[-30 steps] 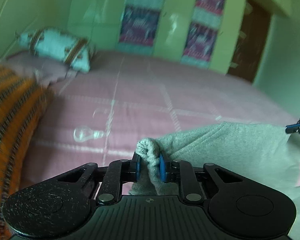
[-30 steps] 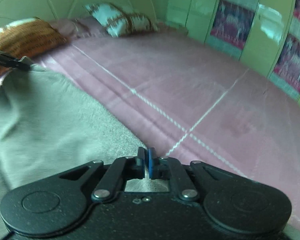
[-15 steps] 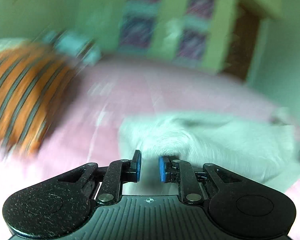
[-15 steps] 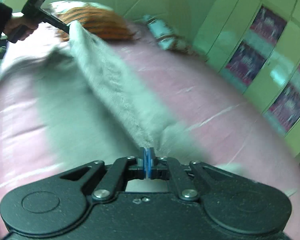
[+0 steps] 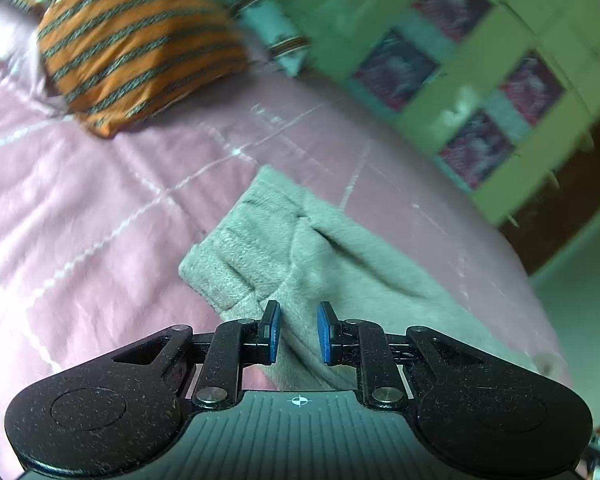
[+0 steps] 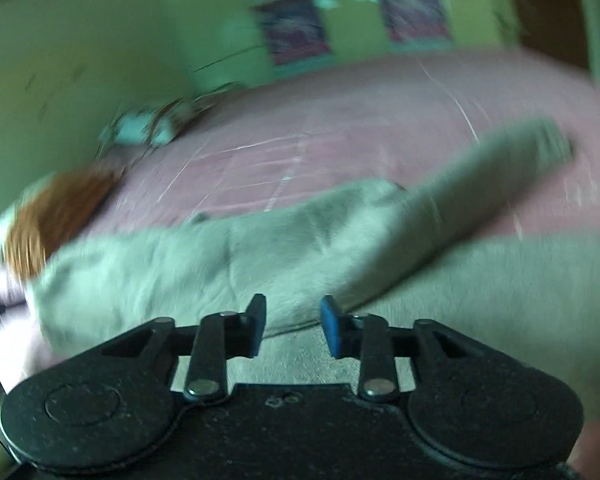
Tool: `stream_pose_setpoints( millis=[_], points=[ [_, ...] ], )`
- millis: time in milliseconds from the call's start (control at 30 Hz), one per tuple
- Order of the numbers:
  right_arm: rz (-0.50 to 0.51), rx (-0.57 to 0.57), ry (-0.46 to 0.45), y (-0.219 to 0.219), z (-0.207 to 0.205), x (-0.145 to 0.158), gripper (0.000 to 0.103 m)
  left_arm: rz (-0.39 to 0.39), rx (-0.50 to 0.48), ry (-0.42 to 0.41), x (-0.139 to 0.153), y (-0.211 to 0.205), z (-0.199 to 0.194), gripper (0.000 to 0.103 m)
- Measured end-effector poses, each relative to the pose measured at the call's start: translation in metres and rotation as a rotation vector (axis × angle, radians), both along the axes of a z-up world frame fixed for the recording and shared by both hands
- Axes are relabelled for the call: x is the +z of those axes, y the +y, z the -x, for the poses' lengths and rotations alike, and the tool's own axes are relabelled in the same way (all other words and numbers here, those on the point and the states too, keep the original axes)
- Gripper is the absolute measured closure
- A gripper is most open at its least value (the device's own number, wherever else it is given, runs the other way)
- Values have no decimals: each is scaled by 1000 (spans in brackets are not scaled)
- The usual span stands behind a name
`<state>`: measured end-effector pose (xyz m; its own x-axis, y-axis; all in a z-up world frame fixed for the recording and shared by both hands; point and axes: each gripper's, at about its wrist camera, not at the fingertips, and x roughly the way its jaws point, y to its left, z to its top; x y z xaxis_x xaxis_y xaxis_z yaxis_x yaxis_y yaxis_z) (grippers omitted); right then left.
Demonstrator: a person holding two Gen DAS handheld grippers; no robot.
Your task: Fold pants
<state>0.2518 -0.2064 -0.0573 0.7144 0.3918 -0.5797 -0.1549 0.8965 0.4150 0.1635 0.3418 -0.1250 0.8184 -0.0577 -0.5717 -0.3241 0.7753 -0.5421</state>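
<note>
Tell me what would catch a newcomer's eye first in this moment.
The grey pants lie spread across the pink bedspread, just ahead of both grippers. The orange striped pillow stands out at the head of the bed. The left gripper and right gripper show open jaws gripping nothing.

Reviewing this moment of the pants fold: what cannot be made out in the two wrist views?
- Near end of the grey pants, left wrist view: hidden under the left tool.
- Pants' fold lines and cuff, right wrist view: smeared by motion blur.
- Orange striped pillow, right wrist view: only a blurred patch at the left edge.
- Right tool: open; cloth contact unclear.
</note>
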Motion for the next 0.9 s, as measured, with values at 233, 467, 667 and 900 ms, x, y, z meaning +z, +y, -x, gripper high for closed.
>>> stream_pose_setpoints(
  millis=[233,467,667,900],
  points=[
    [-221,-135,143,-25,-35,-37,64,132,34,21,-14,9,-21,76],
    [-298,-188,194,-24,-52,-69,81,159,52,23,-19,9,-24,76],
    [-204,-132,109,-14,-39,-38,103,89,64,-19,-2,7,-24,101],
    [-155,-21,3,-14,7,-1,103,91,51,-54,18,26,2,102]
  ],
)
